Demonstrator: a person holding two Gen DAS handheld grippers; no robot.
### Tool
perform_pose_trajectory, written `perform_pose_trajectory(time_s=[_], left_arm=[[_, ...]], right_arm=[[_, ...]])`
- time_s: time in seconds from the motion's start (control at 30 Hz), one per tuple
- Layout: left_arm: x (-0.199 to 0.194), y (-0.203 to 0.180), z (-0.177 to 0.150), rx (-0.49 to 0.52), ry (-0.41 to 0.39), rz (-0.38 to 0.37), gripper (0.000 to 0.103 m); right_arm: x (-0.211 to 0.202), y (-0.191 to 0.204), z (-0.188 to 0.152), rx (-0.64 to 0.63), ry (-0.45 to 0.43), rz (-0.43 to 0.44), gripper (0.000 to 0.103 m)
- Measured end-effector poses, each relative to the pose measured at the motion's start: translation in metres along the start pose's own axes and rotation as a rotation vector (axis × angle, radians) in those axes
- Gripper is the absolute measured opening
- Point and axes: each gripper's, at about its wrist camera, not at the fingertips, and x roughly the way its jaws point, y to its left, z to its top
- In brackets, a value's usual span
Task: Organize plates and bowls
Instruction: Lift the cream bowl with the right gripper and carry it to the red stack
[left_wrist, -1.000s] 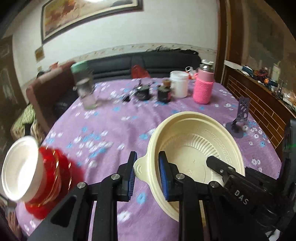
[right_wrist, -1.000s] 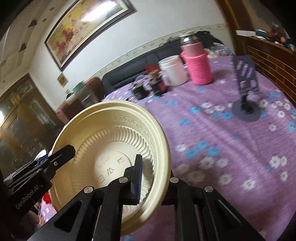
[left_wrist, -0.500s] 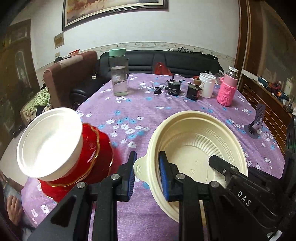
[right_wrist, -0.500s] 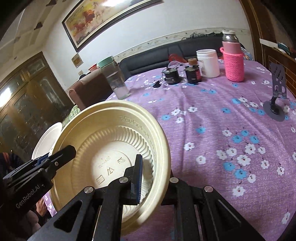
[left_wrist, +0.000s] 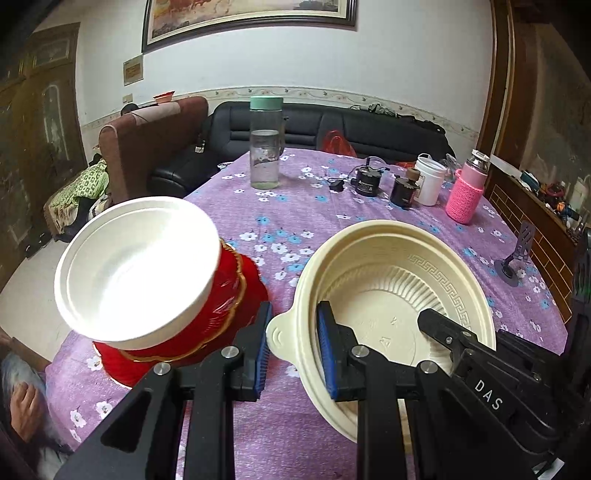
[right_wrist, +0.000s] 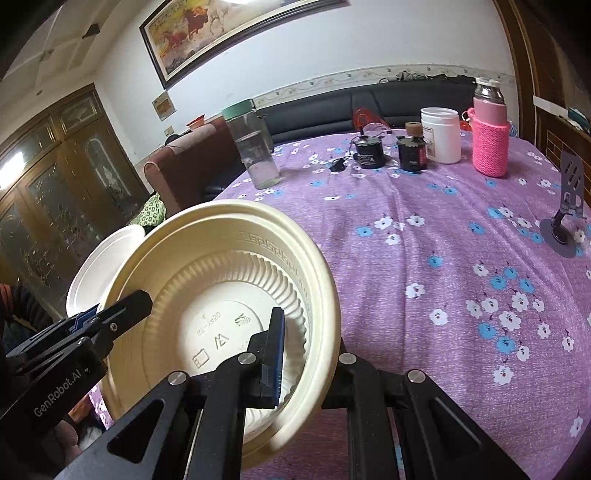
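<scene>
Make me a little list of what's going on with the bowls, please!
held bowl: cream plastic bowl with ribbed inside
left gripper: jaws either side of the bowl's rim tab
right gripper: shut on the bowl's rim
nearby stack: white plastic bowl on red gold-edged dishes
surface: purple flowered tablecloth

The right tool's (right_wrist: 308, 354) outer finger hides behind the cream bowl (right_wrist: 221, 295), which covers most of the white bowl (right_wrist: 99, 266).
</scene>
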Motion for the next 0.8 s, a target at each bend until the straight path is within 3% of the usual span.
perform_pose_trajectory(time_s=[0.47, 0.8], left_arm=[[-0.010, 0.038, 0.000, -0.064, -0.022, 0.008, 0.024], [-0.033, 0.077, 0.012, -0.125, -0.085, 0.053, 0.025]], right_arm=[[0.004, 0.042, 0.004, -0.061, -0.004, 0.008, 0.014], [0.001, 0.091, 0.024, -0.146, -0.043, 0.039, 0.014]])
